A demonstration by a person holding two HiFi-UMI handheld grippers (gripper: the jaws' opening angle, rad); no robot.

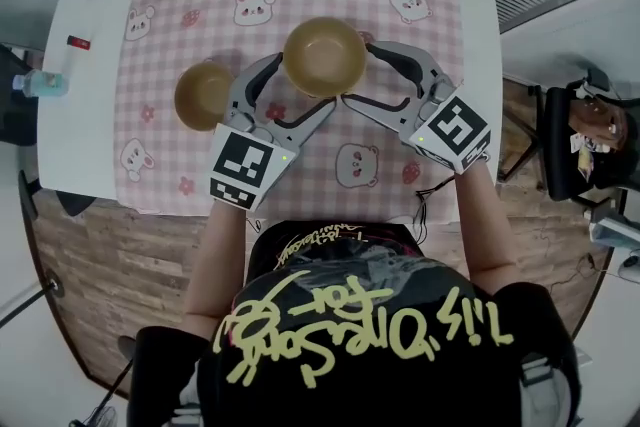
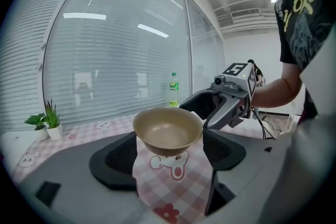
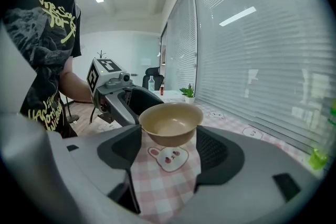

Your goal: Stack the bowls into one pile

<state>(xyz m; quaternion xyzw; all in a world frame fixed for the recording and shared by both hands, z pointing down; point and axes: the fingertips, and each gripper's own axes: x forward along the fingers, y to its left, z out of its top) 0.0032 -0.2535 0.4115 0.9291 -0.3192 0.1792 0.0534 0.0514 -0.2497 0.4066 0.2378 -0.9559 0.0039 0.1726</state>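
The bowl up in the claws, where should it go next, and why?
Probably sideways to the left, until it hangs over the second bowl on the tablecloth. The left claw and right claw both grip the lifted bowl clear of the cloth, and the second bowl sits empty beside it.
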